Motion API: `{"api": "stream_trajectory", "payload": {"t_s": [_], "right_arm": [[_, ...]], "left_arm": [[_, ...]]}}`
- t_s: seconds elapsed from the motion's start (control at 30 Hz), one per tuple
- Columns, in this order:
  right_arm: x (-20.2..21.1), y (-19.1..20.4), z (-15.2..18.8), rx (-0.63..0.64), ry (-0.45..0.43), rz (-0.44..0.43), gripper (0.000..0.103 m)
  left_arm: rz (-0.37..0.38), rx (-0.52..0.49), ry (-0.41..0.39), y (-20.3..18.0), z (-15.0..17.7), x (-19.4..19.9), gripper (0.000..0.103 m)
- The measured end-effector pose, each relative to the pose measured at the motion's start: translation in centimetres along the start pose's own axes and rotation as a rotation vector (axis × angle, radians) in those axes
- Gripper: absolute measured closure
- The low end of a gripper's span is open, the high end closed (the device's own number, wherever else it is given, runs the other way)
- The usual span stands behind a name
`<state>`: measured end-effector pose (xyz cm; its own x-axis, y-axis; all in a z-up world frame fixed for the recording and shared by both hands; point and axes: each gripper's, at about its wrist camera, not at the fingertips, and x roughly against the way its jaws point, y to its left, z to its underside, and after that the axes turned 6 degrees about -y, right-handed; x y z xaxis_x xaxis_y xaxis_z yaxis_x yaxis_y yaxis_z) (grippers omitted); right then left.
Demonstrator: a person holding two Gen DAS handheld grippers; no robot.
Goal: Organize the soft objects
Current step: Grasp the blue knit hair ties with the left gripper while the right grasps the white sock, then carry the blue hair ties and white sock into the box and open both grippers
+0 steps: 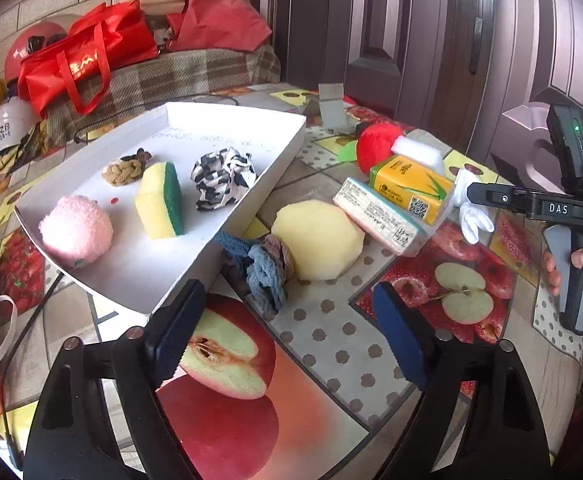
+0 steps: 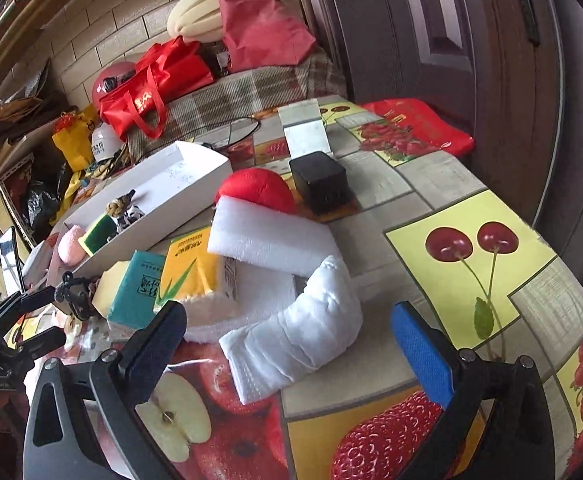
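A white tray (image 1: pixel 275 160) holds a pink fluffy ball (image 1: pixel 76 232), a yellow-and-green sponge (image 1: pixel 160 200), a black-and-white cloth (image 1: pixel 223 178) and a knotted rope toy (image 1: pixel 125 170). Just outside its near edge lie a blue-grey scrunchie (image 1: pixel 265 272) and a round yellow sponge (image 1: pixel 319 240). My left gripper (image 1: pixel 287 320) is open, just short of the scrunchie, with nothing between its fingers. My right gripper (image 2: pixel 291 344) is open, and a folded white cloth (image 2: pixel 303 324) lies between its fingertips without touching the pads. Behind the cloth sit a white foam block (image 2: pixel 267 240), tissue packs (image 2: pixel 187 264) and a red plush (image 2: pixel 259 190).
A black box (image 2: pixel 319 178) and a grey stand (image 2: pixel 305 128) are further back on the fruit-print tablecloth (image 2: pixel 451 184). Red bags (image 1: pixel 87 56) pile on a bench behind the table. A dark door (image 1: pixel 431 40) stands at the right.
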<state>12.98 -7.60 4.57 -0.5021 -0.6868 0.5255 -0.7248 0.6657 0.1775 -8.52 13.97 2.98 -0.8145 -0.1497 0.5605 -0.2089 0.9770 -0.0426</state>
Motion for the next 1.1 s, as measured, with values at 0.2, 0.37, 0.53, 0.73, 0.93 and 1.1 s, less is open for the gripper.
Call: {"api": "stream_trajectory", "payload": {"t_s": [0.2,0.37,0.53,0.73,0.93,1.1], "right_arm": [[-1.8,0.1,0.4,0.015,0.100,0.037,0.001],[-1.8,1.1,0.5,0.071,0.105,0.051,0.026],[-1.8,0.6,0.4,0.047,0.107,0.037,0.028],[-1.7,0.5,0.4,0.038,0.100,0.028,0.033],[-0.8,-0.3,0.3,-0.024,0.058,0.007,0.041],[2.2,-0.1,0.0,-0.038,-0.117,0.049,0.041]], "left_arm": [[-0.003,0.062,0.047,0.8,0.1,-1.2,0.021],[-0.038,0.028,0.067,0.0,-0.3,-1.9,0.030],[-0.059,0.066,0.077,0.7,-0.5,-2.5,0.047],[-0.045,0.092,0.063,0.7,-1.1,-3.1,0.074],[-0.046,0.068,-0.034,0.0,-1.3,-1.3,0.090],[-0.060,-0.003,-0.229,-1.3,-1.0,2.3,0.090]]}}
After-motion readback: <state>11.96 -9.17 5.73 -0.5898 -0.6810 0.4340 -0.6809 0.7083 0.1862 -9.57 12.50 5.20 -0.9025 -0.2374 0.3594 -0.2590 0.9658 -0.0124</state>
